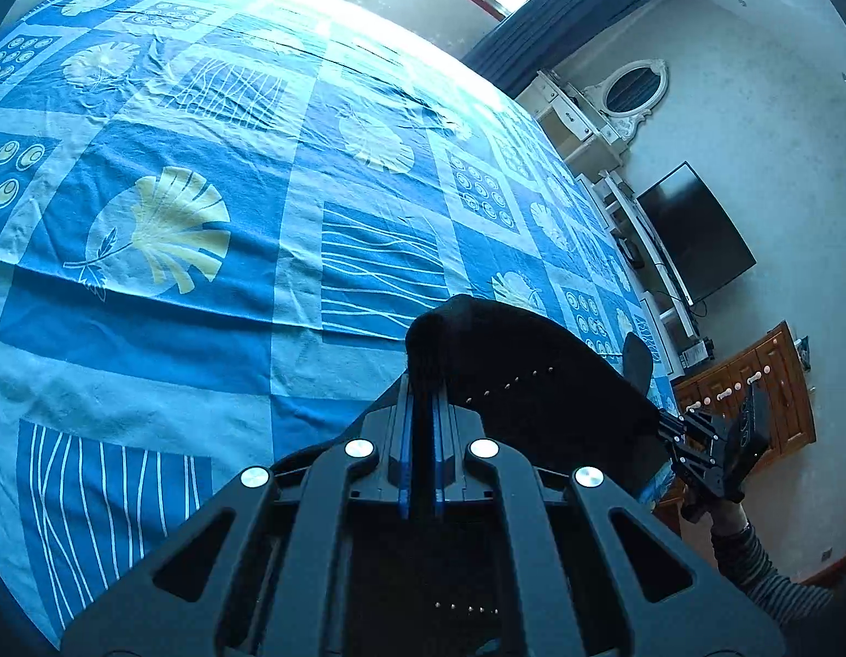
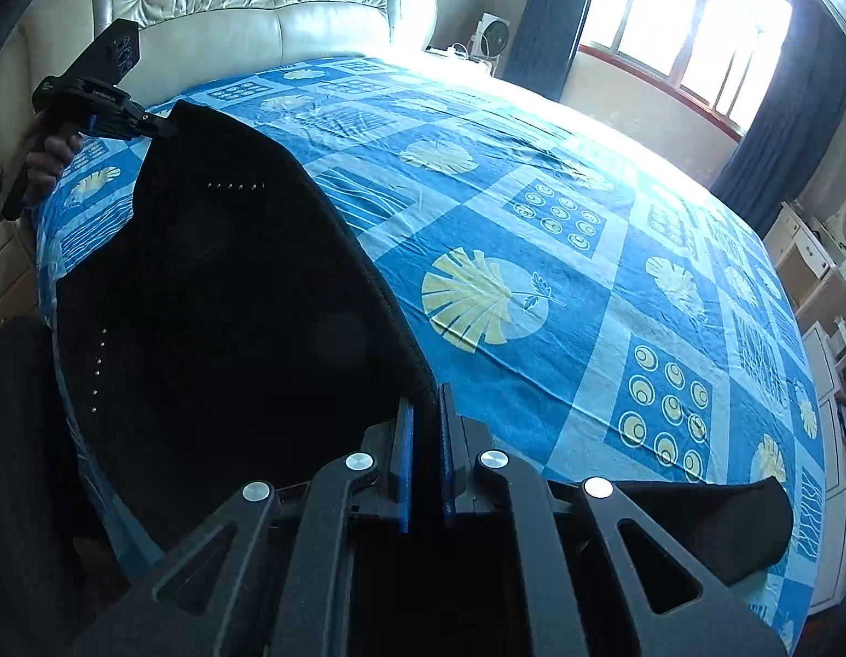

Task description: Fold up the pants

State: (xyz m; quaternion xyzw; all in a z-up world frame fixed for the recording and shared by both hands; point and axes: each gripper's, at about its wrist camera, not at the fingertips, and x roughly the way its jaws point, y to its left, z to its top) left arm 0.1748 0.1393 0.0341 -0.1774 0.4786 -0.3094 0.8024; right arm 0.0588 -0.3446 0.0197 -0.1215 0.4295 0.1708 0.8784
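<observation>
the black pants (image 2: 231, 295) hang stretched between the two claws above the near edge of the bed (image 2: 532, 252), which has a blue patterned sheet. the left claw (image 1: 421, 378) is clamped on one end of the fabric, and the right claw (image 2: 426, 410) pinches the other end. a loose black flap (image 2: 713, 525) lies on the sheet at the bed's near right corner.

Blue patterned bedsheet (image 2: 532, 252) – tufted cream headboard (image 2: 248, 5), dark television (image 1: 691, 235), oval mirror (image 1: 633, 90).
</observation>
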